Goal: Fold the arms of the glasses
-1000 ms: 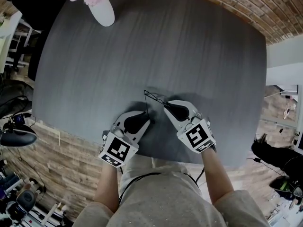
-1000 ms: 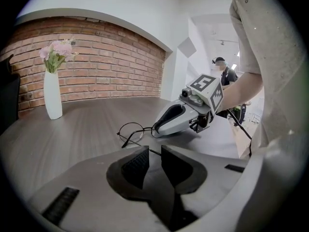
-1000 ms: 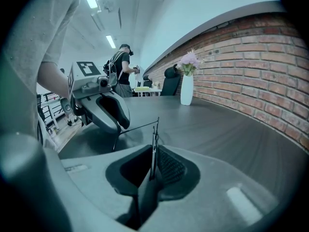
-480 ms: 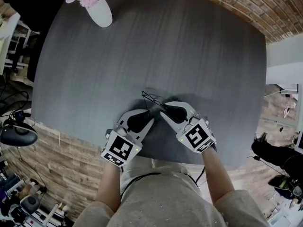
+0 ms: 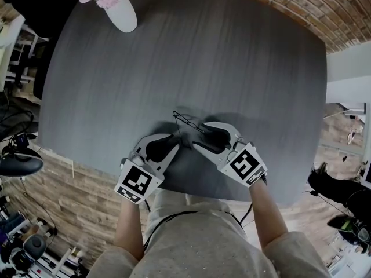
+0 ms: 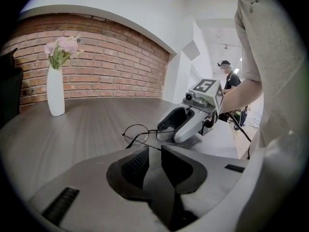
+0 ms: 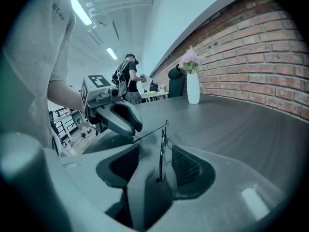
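Note:
Thin round wire glasses [image 5: 186, 121] sit near the front edge of the dark grey table [image 5: 243, 62], between my two grippers. My right gripper [image 5: 196, 139] has its jaws opening. In the right gripper view the glasses [image 7: 161, 151] stand edge-on in the gap, and neither pad presses on them. My left gripper [image 5: 177, 145] comes in from the left with a narrow gap between its jaws. One arm of the glasses [image 6: 140, 132] runs back to its jaw tips [image 6: 155, 151]; I cannot tell whether it touches them.
A white vase of pink flowers [image 5: 122, 13] stands at the table's far left. The table's front edge [image 5: 191, 193] lies just behind the grippers, with the person's legs below it. A brick wall [image 6: 111, 66] backs the table. A person [image 7: 129, 79] stands far off.
The right gripper's jaws have spread off the glasses' frame. The left gripper has drawn back slightly toward the lower left. The glasses stay in place.

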Demonstrator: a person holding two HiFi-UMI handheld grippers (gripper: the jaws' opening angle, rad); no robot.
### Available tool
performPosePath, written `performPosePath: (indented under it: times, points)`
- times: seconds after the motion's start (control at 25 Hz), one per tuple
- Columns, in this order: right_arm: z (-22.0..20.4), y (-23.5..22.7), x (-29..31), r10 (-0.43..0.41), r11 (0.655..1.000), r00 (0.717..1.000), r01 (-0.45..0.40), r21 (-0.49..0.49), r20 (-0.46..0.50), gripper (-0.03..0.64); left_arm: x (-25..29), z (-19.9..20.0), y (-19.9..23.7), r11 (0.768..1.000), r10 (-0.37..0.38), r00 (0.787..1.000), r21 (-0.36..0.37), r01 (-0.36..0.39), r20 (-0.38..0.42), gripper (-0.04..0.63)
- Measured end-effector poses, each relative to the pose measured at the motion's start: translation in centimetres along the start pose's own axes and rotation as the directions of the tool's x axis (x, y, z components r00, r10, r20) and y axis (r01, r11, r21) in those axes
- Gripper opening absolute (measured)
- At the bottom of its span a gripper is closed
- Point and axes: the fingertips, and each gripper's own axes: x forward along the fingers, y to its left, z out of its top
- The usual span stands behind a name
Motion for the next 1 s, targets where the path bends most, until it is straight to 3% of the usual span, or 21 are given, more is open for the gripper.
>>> performPosePath:
  times: [0.2,0.32,1.0]
  points:
    - [-0.1,0.6,0.0,0.025,1.0,1.0,-0.025,0.005,-0.015,0.244,0.2,-2.1,-0.7,0.998,-0.022,0.991,0.053,0.029,-0.134,0.077]
    - [-0.2,0.9,0.2,0.035,0.999,0.999,-0.035,0.008,-0.018,0.245,0.6,-2.3,-1.4,0.996,-0.041,0.984,0.072,0.055,-0.174,0.077]
    - [-0.5,1.7,0.6,0.076,0.997,0.996,-0.077,-0.026,-0.05,0.245,2.4,-1.4,-2.2,0.995,-0.087,0.984,0.034,0.093,-0.156,0.075]
